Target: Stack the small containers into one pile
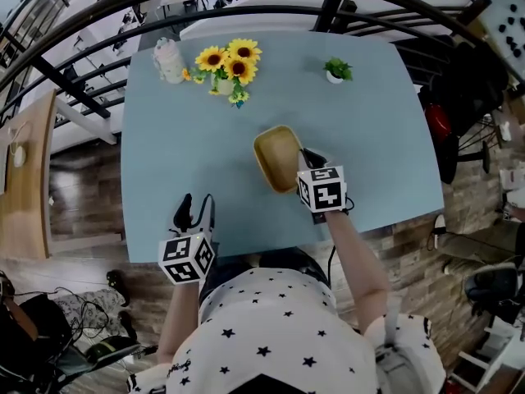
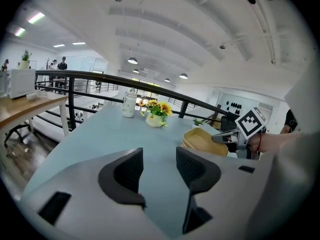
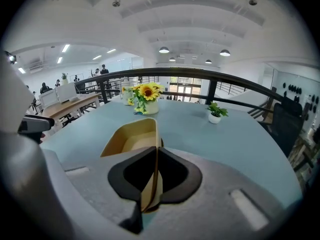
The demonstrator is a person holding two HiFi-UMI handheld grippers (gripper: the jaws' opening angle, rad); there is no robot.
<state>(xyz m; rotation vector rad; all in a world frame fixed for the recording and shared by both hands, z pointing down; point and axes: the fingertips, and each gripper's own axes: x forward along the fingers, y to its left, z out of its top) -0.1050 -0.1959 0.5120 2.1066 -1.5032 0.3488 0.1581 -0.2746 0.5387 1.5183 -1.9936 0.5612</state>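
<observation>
A tan oblong container (image 1: 277,158) sits near the middle of the pale blue table (image 1: 164,179). In the left gripper view it looks like a pile of nested containers (image 2: 202,140) with layered rims. My right gripper (image 1: 311,161) is shut on the container's near right rim, and the thin wall (image 3: 150,184) runs between the pressed jaws (image 3: 156,156). My left gripper (image 1: 197,209) hovers over the table's front edge, left of the container. It is open with nothing between its fingers (image 2: 159,166). From there the right gripper (image 2: 225,136) shows at the pile's rim.
A vase of sunflowers (image 1: 228,68) and a white jar (image 1: 169,60) stand at the table's far left. A small potted plant (image 1: 336,71) is at the far right. A black railing (image 1: 246,11) curves behind the table. The floor drops away beyond it.
</observation>
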